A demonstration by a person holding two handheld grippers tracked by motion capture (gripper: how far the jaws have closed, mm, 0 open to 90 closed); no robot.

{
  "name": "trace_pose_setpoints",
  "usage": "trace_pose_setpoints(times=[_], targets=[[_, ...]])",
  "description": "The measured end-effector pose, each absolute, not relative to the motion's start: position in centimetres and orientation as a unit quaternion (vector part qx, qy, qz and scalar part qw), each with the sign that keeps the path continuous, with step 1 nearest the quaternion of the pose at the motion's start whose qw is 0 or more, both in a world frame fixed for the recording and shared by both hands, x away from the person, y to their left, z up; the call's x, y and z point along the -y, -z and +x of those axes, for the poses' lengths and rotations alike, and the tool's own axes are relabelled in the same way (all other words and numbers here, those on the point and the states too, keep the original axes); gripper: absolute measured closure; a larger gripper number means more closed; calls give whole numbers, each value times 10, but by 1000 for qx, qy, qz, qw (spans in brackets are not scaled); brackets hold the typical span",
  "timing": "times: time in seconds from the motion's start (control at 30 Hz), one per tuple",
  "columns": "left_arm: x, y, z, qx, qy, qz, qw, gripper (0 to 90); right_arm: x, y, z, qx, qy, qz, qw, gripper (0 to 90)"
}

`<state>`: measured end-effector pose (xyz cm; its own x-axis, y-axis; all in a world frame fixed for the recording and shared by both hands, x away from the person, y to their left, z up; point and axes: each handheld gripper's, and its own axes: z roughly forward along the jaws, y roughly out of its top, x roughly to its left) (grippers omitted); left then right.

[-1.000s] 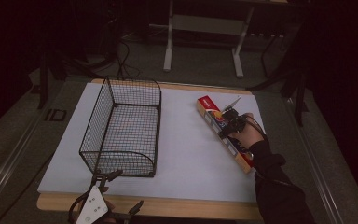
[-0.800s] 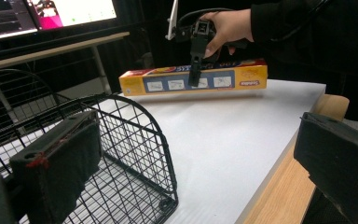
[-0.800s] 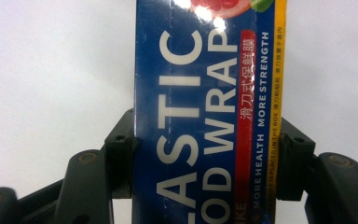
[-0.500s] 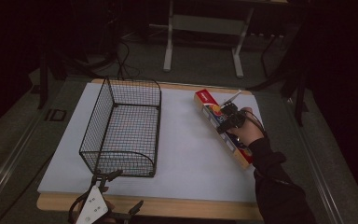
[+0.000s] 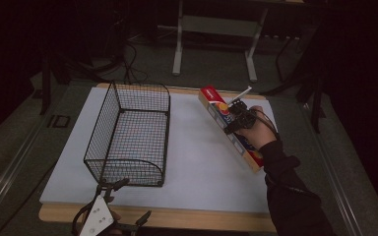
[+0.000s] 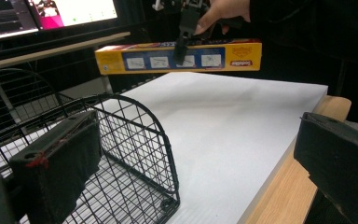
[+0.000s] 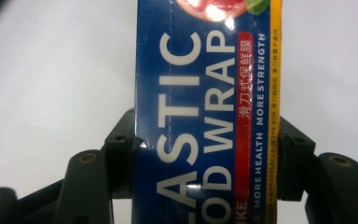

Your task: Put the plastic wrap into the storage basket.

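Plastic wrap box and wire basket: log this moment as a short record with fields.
held item: plastic wrap box, lifted clear of the white mat
holder: right gripper, fingers clamped on the box's two long sides
box position: right of the wire basket, apart from it
basket contents: nothing inside
left gripper: open, at the basket's near end, gripping nothing

A white sheet covers the wooden table. At the upper middle, a grey metal stand rests on the floor, with cables to its left. A lit monitor glows in the upper left of the left gripper view.
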<state>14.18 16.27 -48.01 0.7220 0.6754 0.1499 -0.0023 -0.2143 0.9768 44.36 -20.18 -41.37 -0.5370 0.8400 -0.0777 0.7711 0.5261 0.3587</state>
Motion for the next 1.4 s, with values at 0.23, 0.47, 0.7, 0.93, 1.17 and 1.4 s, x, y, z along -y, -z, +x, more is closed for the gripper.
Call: trace_pose_setpoints(times=[0.23,0.47,0.7,0.93,1.17,1.4], targets=[[-162,480,142,-231,-291,724,581,15,180,395,441,-860,-155,470,128,393],[-162,480,141,-231,-291,724,581,15,158,378,439,-863,-168,457,136,393],[-161,480,141,-231,-291,724,581,15,135,366,436,-866,-182,445,137,393],[-162,480,141,-231,-292,723,582,15,108,359,435,-866,-194,440,139,393],[-162,480,140,-230,-291,722,584,15,81,351,433,-866,-207,432,141,393],[-163,480,140,-232,-290,720,586,15,58,343,430,-869,-216,421,146,393]])
